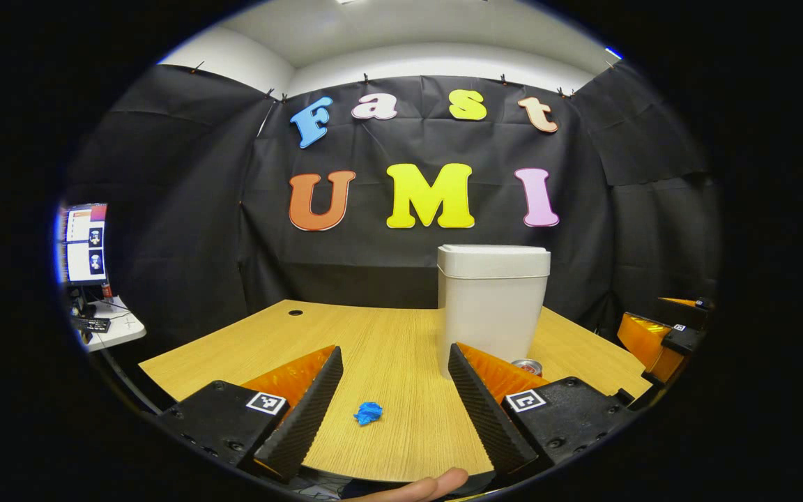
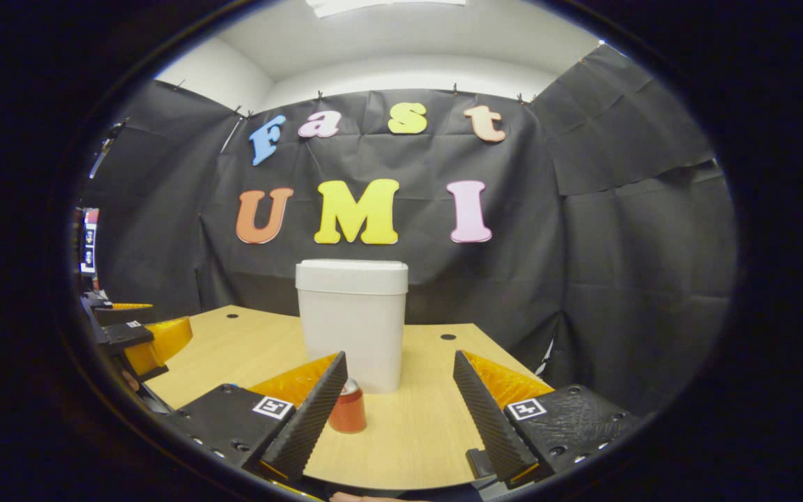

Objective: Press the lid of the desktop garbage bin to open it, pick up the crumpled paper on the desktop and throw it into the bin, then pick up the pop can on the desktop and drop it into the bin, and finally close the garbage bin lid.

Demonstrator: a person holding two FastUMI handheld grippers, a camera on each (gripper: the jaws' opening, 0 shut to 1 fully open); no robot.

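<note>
On the desk, white bin lid down; both claws spread, holding nothing.

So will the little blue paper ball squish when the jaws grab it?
Probably. The crumpled paper looks loosely wadded, so it should squash easily. It is small, so likely very light. Its bumpy folds may stop it rolling far on the table.

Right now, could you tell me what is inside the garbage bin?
That cannot be seen: the garbage bin has its lid closed, covering the inside. The crumpled paper and pop can lie outside, on the desk.
</note>
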